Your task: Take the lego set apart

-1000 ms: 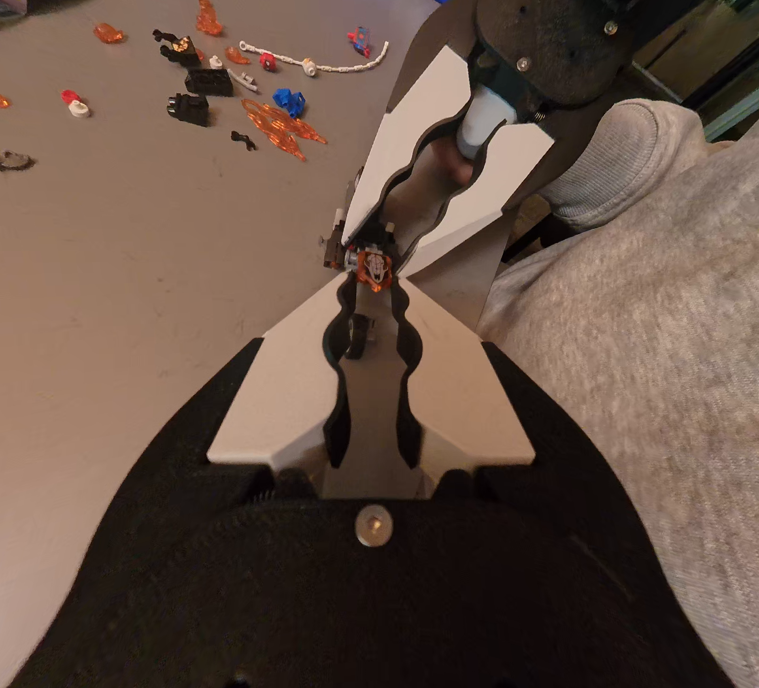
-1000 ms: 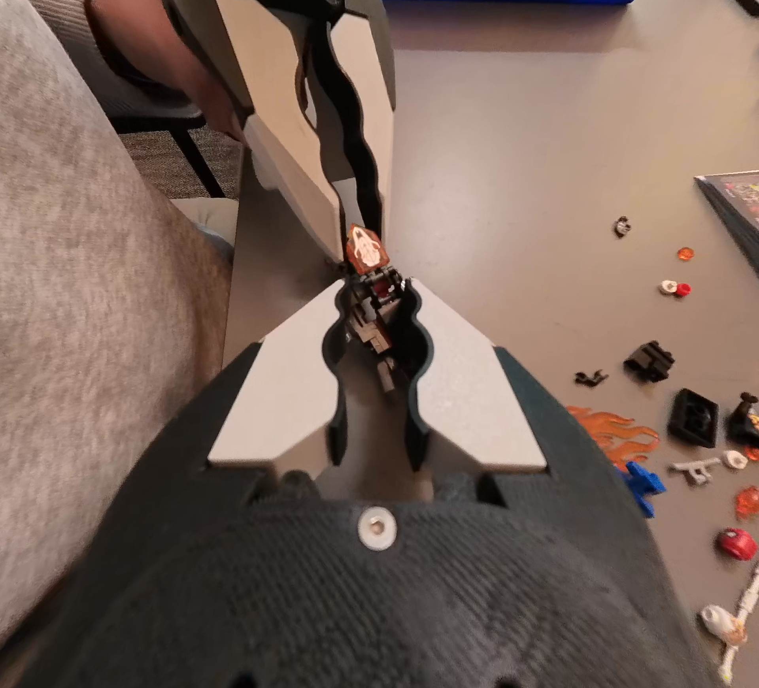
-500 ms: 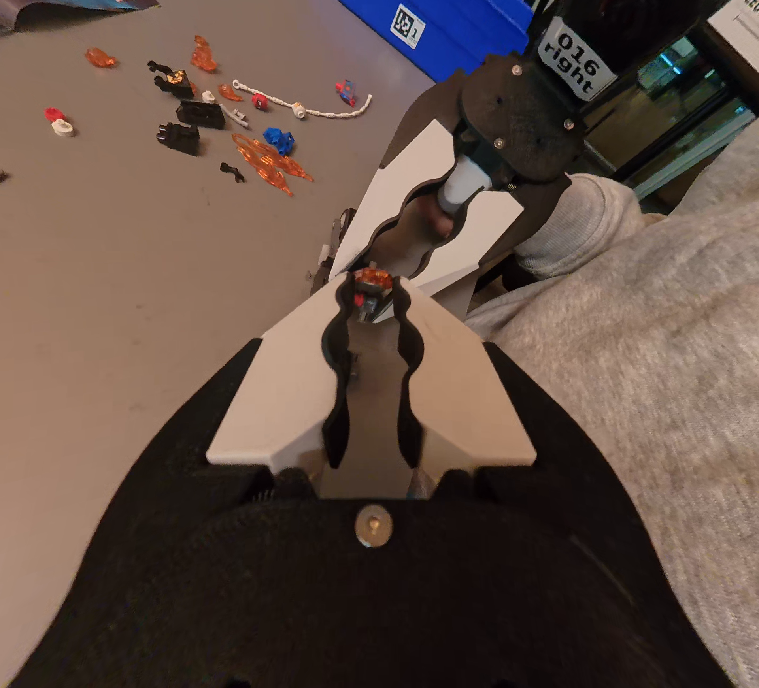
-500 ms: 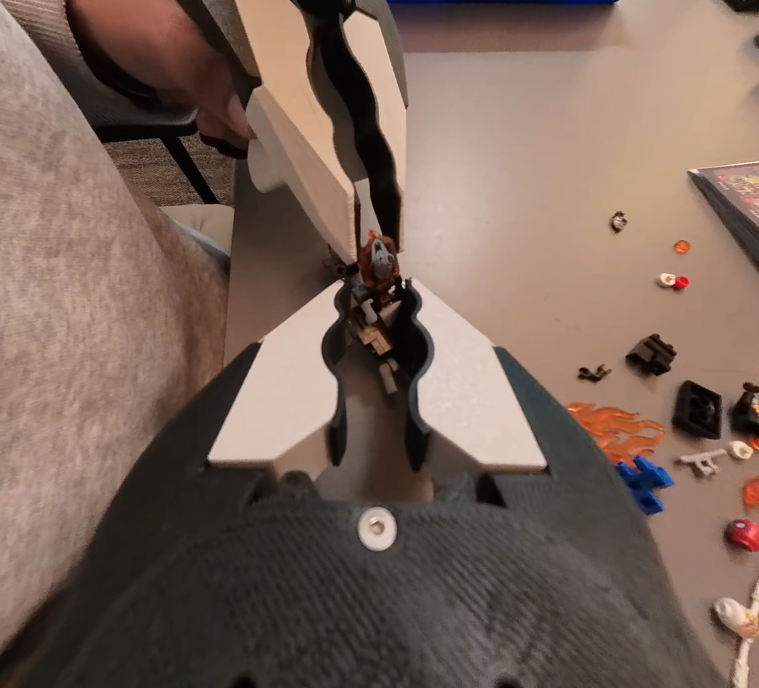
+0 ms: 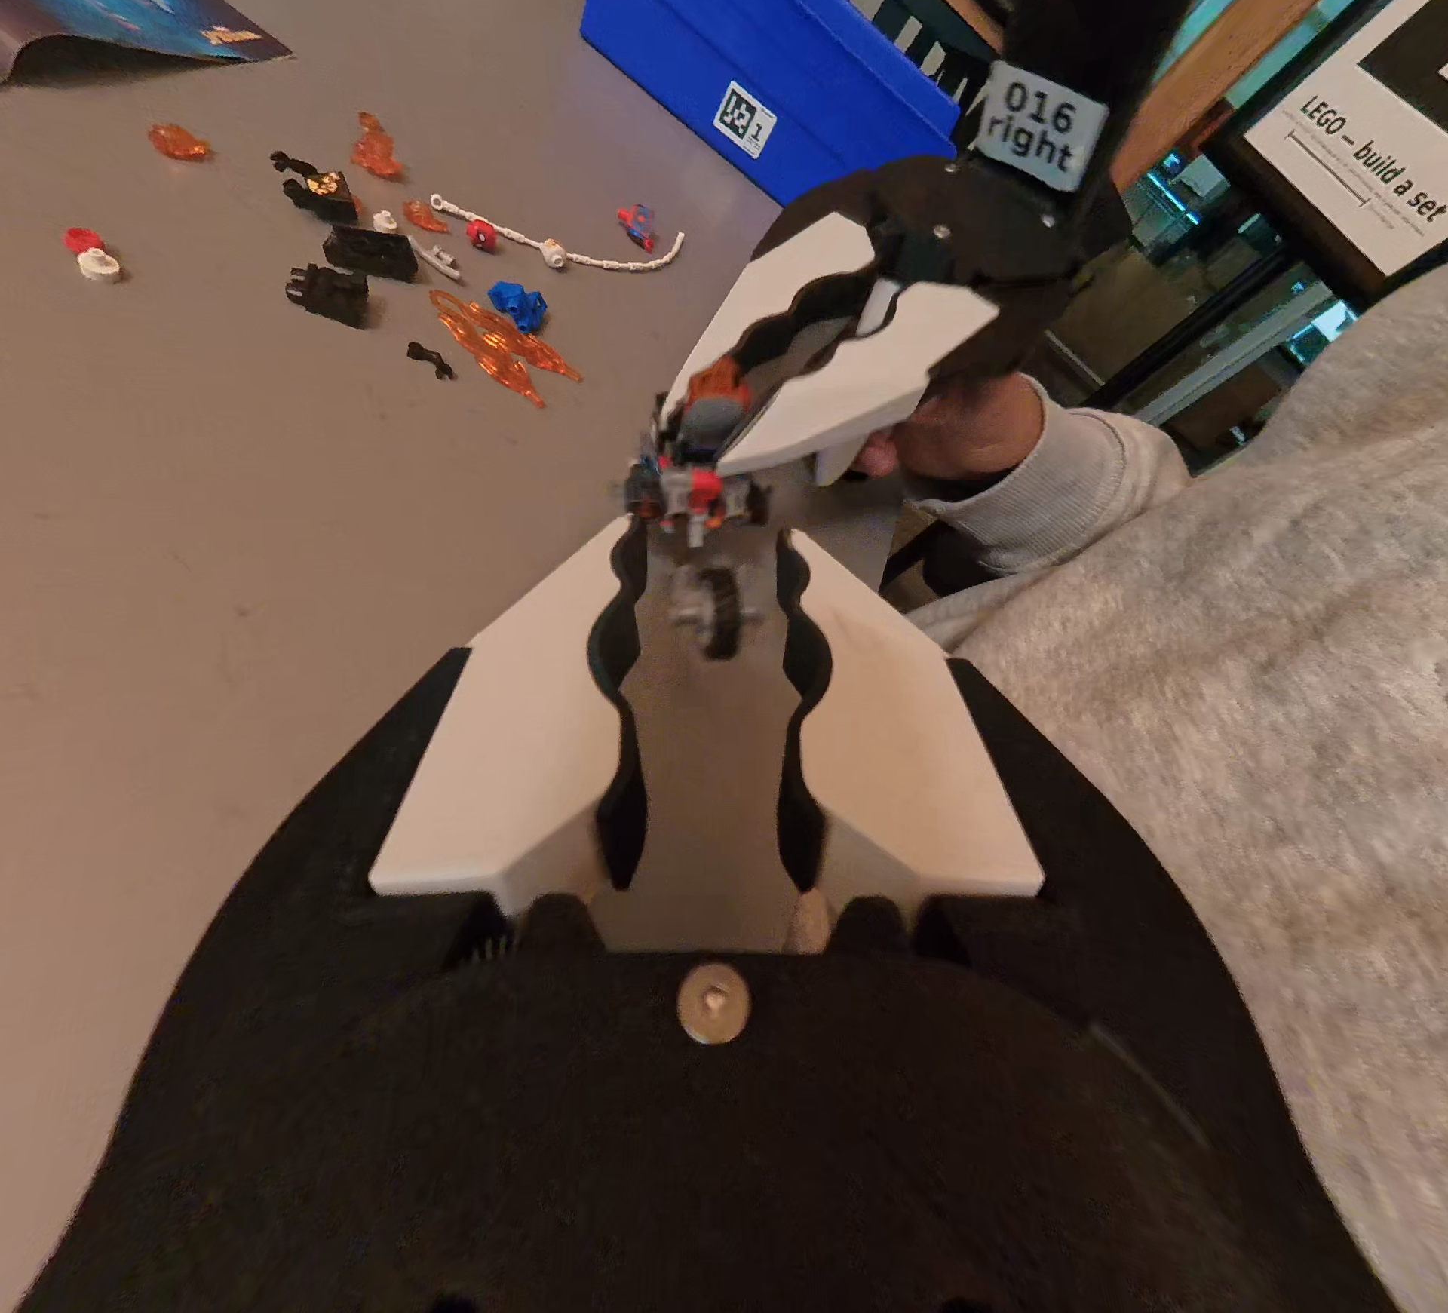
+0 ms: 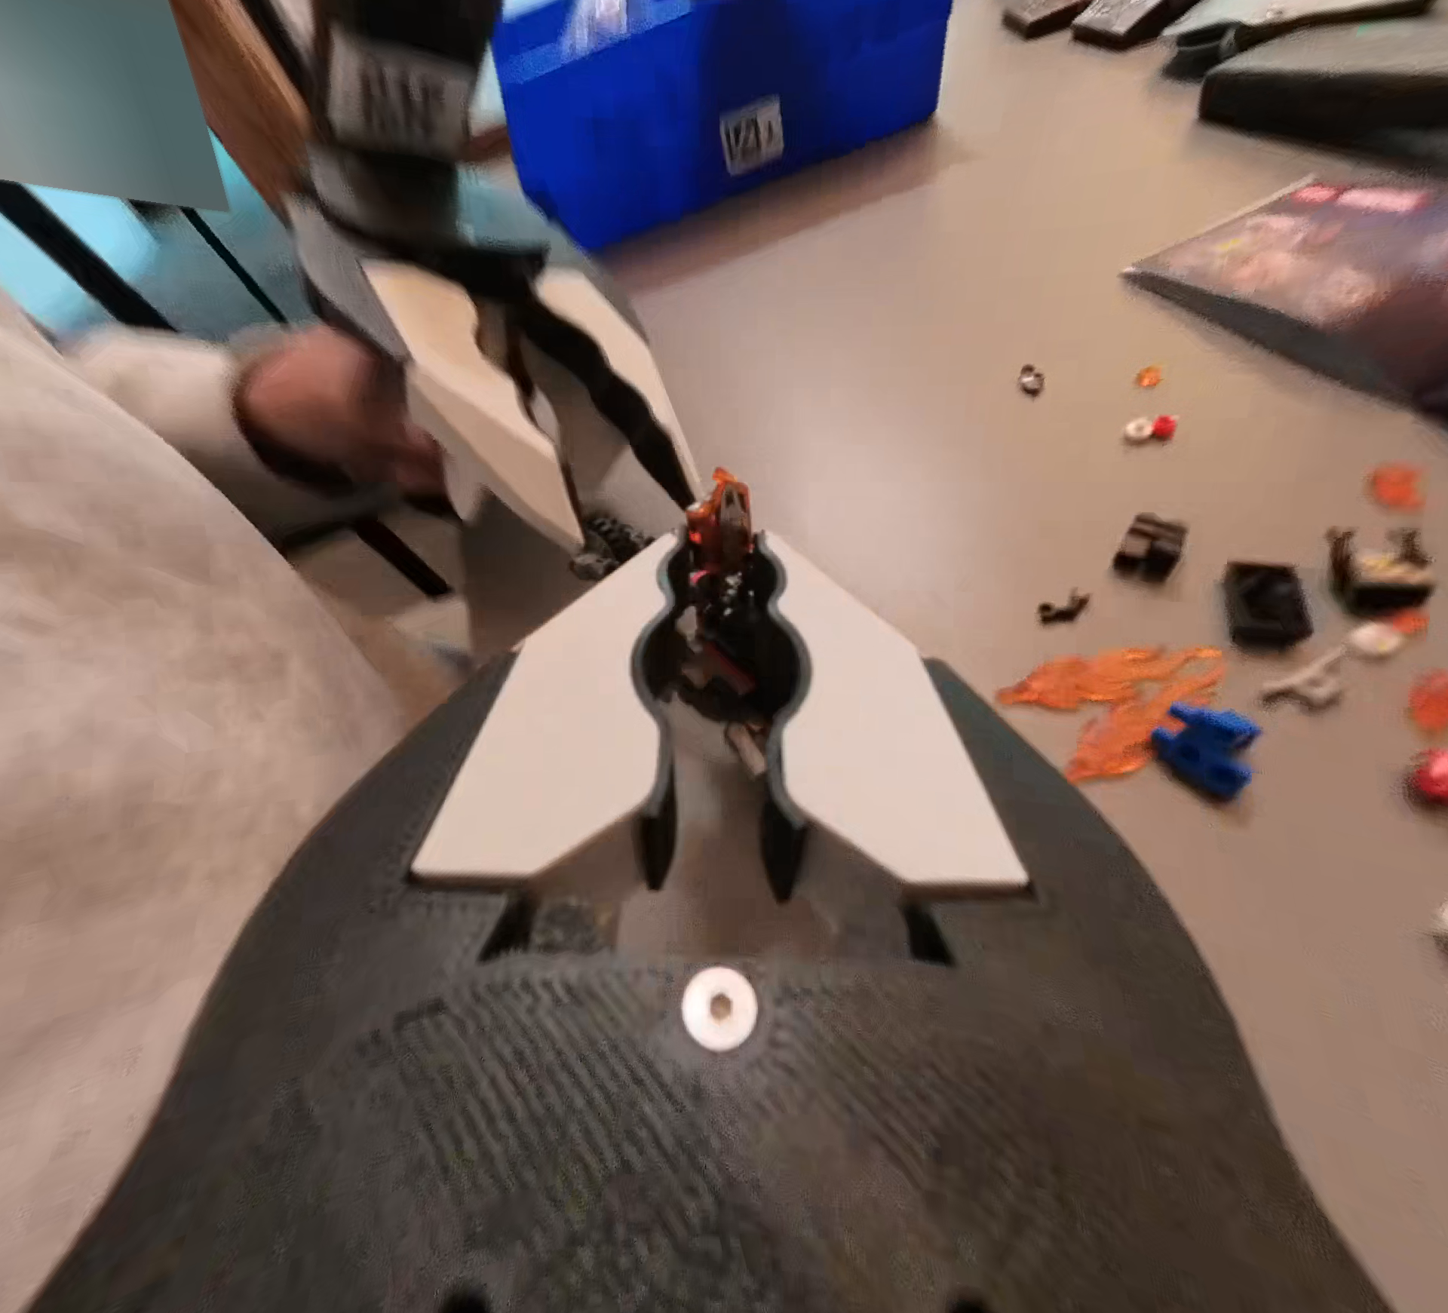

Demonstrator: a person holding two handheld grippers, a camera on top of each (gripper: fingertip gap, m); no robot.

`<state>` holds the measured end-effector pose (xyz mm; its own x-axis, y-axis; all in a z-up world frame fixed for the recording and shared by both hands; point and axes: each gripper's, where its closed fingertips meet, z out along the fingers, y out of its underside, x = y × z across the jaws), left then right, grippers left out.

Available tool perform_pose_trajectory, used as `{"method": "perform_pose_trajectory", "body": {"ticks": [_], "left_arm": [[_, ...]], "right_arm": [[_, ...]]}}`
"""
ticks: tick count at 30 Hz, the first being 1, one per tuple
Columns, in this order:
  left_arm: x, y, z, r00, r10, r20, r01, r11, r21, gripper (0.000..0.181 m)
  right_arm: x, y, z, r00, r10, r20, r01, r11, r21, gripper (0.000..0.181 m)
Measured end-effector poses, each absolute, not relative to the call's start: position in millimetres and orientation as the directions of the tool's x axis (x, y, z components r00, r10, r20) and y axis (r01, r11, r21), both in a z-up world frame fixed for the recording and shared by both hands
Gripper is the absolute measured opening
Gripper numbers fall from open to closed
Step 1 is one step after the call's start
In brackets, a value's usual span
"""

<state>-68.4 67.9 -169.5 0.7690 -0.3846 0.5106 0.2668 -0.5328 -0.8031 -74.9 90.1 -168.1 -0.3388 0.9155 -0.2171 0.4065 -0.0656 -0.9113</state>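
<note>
Risk: the small lego model (image 5: pixel 689 484) hangs in the air between both tools, above the grey table (image 5: pixel 196 570). A twist or pull here could snap off loose bits and scatter them off the table edge, or the model could slip from a shallow pinch.

Right gripper (image 6: pixel 721 570): fingers pressed onto the model's dark body, orange flame head (image 6: pixel 725 503) sticking out at 12 o'clock.

Left gripper (image 5: pixel 705 539): fingers spread, gripping nothing; a black wheel (image 5: pixel 713 613) sits between them, contact unclear.

Removed pieces lie scattered at 10 o'clock in the left view, near the blue bin (image 5: pixel 729 22).
</note>
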Motion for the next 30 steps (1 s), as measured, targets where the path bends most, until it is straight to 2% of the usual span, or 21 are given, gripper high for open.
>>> {"method": "perform_pose_trajectory", "body": {"ticks": [1, 4, 8, 13, 17, 20, 23, 26, 27, 29, 30], "left_arm": [[-68, 71, -170, 0.774, -0.387, 0.501, 0.259, -0.528, -0.809, 0.034], [-63, 85, -163, 0.794, -0.398, 0.459, 0.243, -0.484, -0.841, 0.035], [-46, 97, -173, 0.829, -0.408, 0.383, 0.147, -0.501, -0.853, 0.044], [-35, 102, -180, 0.82, -0.416, 0.393, 0.146, -0.512, -0.847, 0.028], [-36, 100, -181, 0.798, -0.413, 0.439, 0.18, -0.532, -0.827, 0.027], [-37, 100, -181, 0.795, -0.412, 0.445, 0.187, -0.532, -0.826, 0.027], [-35, 100, -183, 0.797, -0.415, 0.439, 0.173, -0.541, -0.823, 0.027], [-34, 101, -185, 0.809, -0.418, 0.412, 0.14, -0.545, -0.827, 0.027], [-34, 101, -186, 0.815, -0.42, 0.399, 0.125, -0.545, -0.829, 0.026], [-34, 101, -189, 0.83, -0.417, 0.371, 0.093, -0.552, -0.829, 0.027], [-35, 102, -190, 0.836, -0.416, 0.357, 0.081, -0.551, -0.831, 0.027]], "right_arm": [[-73, 93, -161, -0.329, 0.883, -0.334, 0.392, -0.194, -0.899, 0.012], [-70, 107, -153, -0.28, 0.785, -0.552, 0.346, -0.454, -0.821, 0.012], [-67, 103, -155, -0.275, 0.74, -0.614, 0.354, -0.516, -0.78, 0.012], [-67, 102, -156, -0.271, 0.682, -0.679, 0.368, -0.578, -0.728, 0.016], [-64, 111, -145, -0.286, 0.654, -0.7, 0.322, -0.622, -0.713, 0.02], [-62, 114, -145, -0.278, 0.662, -0.696, 0.339, -0.61, -0.716, 0.023], [-61, 110, -148, -0.269, 0.712, -0.649, 0.375, -0.543, -0.751, 0.034], [-62, 105, -159, -0.239, 0.767, -0.596, 0.456, -0.453, -0.766, 0.036], [-61, 104, -165, -0.227, 0.785, -0.576, 0.487, -0.421, -0.765, 0.031], [-61, 105, -170, -0.205, 0.818, -0.537, 0.514, -0.377, -0.771, 0.01], [-61, 106, -170, -0.196, 0.823, -0.533, 0.518, -0.374, -0.769, 0.009]]}}
